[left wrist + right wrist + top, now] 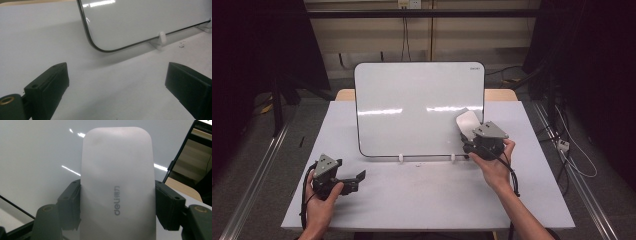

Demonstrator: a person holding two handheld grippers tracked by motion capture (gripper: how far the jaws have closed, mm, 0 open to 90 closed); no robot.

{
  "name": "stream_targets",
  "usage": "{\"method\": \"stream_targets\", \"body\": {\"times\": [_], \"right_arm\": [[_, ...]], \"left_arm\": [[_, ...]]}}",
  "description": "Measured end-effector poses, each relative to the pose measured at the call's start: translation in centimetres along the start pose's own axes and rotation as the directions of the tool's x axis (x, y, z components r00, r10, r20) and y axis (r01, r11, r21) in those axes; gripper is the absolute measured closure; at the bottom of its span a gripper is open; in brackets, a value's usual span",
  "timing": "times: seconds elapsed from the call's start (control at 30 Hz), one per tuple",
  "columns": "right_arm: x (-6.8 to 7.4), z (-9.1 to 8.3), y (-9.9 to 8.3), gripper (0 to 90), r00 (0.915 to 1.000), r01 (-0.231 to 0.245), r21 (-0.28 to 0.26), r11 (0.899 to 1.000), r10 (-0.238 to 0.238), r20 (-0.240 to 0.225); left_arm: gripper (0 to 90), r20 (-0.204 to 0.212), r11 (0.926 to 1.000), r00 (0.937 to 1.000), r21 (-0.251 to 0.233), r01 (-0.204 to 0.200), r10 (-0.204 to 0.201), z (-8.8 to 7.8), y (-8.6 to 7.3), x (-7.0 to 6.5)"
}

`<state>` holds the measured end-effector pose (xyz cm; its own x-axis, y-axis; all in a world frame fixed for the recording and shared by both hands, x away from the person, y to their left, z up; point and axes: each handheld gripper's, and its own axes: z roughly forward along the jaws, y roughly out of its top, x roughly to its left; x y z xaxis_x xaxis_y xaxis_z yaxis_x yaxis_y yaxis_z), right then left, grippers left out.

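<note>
White eraser [116, 187] held against upright whiteboard [412, 100]

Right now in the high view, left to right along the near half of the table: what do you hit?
Left gripper, open → whiteboard's left foot → whiteboard's right foot → right gripper, shut on the white eraser.

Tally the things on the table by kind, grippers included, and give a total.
Whiteboard: 1
Eraser: 1, held in the right gripper
Grippers: 2, counting the left gripper, open over the table
Total: 4
</note>
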<state>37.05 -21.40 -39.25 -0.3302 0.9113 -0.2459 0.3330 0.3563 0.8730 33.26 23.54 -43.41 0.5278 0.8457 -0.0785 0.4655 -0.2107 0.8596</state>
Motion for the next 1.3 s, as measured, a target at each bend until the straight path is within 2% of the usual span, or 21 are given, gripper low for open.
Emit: {"method": "stream_targets", "body": {"times": [0.37,0.8,0.97,1.07,1.17,1.3], "right_arm": [[0.4,1.4,-0.6,31.6,0.9991,0.042,0.034,0.999,-0.042,0.008],[0.6,1.6,-0.6,31.2,0.9976,0.067,0.049,0.997,-0.068,0.011],[0.6,1.8,-0.6,30.2,0.9985,0.055,0.054,0.997,-0.055,0.001],[0.3,1.8,-0.6,29.7,0.9993,0.029,0.057,0.998,-0.027,-0.024],[0.2,1.7,-0.6,29.2,0.9992,0.028,0.055,0.998,-0.027,-0.03],[-0.1,1.6,-0.6,24.4,0.999,0.008,0.052,0.999,-0.005,-0.045]], "left_arm": [[5.1,-0.004,1.0,1.0,0.004,0.002,-0.002,0.0,0.0,0.0],[5.1,-0.006,1.0,1.0,0.008,0.0,0.0,0.1,0.0,0.0],[5.1,-0.006,0.9999,1.0,0.011,0.007,-0.007,0.2,0.0,0.0],[5.1,-0.012,0.9999,0.9999,0.013,0.005,-0.005,0.4,0.0,-0.1],[5.1,-0.005,0.9998,1.0,0.021,0.001,-0.001,0.7,0.1,-0.3],[5.1,-0.001,0.9996,0.9999,0.025,-0.011,0.011,0.7,0.1,-0.3]]}}
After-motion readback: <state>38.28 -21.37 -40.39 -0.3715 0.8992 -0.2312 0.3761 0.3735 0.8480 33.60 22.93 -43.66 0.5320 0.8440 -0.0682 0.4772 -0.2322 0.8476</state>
